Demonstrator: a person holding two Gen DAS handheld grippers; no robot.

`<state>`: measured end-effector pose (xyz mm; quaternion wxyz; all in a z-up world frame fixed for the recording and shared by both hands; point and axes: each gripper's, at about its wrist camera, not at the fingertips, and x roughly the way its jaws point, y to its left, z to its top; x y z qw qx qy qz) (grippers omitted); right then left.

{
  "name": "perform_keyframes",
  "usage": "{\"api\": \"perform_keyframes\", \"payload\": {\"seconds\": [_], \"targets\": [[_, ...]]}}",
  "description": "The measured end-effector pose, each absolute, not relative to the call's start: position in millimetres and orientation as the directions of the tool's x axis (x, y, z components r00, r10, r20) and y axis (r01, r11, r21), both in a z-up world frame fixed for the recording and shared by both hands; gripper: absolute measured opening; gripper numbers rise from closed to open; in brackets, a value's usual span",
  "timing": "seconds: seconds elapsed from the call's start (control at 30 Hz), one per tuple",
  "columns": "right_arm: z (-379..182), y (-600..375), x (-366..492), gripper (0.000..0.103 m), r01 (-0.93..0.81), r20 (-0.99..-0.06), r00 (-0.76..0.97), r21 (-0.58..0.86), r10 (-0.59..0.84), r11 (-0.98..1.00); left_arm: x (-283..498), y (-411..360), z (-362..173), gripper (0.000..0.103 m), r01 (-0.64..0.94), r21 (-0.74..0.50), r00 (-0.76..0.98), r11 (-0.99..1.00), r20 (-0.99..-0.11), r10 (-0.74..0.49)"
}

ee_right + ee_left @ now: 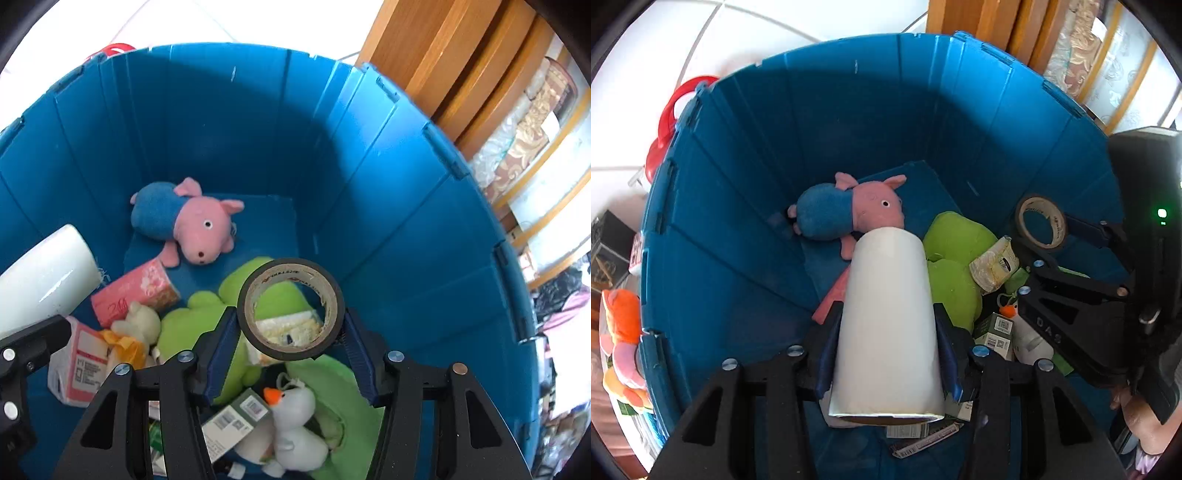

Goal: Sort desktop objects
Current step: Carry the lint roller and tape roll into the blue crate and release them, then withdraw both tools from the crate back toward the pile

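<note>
Looking down from the left wrist, a white roll is seen pinched across its sides by the left gripper, the blue pads pressed on either flank and the roll poised over the open blue bin. It is judged light and fairly stiff, a smooth skin that could slip, so the mid-body hold looks right. Below it a pink pig plush lies on the bin floor, with a green plush beside it. At the right edge the right gripper is caught with a tape roll at its tips. Whether the white roll is paper or film cannot be told from here.

Over to the right wrist: the tape roll is held upright between the pads of the right gripper, clamped across its outer rim, jaws partly spread to its width. A rigid, light ring it is reckoned to be, firm on the rim and hardly fragile. It hangs inside the blue bin, above the green plush and a white duck toy. The pink pig plush and a pink tissue pack lie farther in, and the white roll shows at left.
</note>
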<state>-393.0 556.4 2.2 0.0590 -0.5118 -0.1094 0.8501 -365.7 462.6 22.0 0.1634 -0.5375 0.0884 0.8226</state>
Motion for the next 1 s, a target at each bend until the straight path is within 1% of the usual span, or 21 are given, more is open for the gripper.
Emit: {"api": "perform_keyframes", "payload": {"seconds": [0.4, 0.47, 0.5, 0.53, 0.7, 0.87, 1.0], "targets": [[1, 562, -401, 0.056, 0.003, -0.862, -0.461, -0.238, 0.21, -0.971, -366, 464, 23, 0.046, -0.357, -0.038, -0.362, -0.933, -0.916, 0.176], [2, 563, -401, 0.064, -0.007, -0.857, -0.468, -0.241, 0.216, -0.971, -366, 462, 23, 0.046, -0.355, -0.044, -0.363, -0.934, -0.914, 0.18], [3, 564, -401, 0.074, -0.013, -0.855, -0.471, -0.238, 0.216, -0.971, -366, 461, 24, 0.046, -0.352, -0.046, -0.365, -0.935, -0.913, 0.182], [4, 565, -401, 0.081, -0.016, -0.854, -0.476, -0.229, 0.209, -0.973, -368, 460, 23, 0.046, -0.348, -0.048, -0.368, -0.936, -0.912, 0.183], [20, 561, -394, 0.084, -0.008, -0.824, -0.527, -0.238, 0.206, -0.971, -364, 451, 36, 0.046, -0.331, -0.051, -0.417, -0.942, -0.888, 0.195], [53, 562, -372, 0.089, 0.012, -0.781, -0.6, -0.225, 0.173, -0.974, -347, 435, 64, 0.046, -0.32, -0.053, -0.494, -0.946, -0.842, 0.215], [78, 557, -346, 0.097, 0.027, -0.73, -0.669, -0.213, 0.141, -0.977, -321, 414, 93, 0.046, -0.321, -0.049, -0.574, -0.946, -0.784, 0.236]]}}
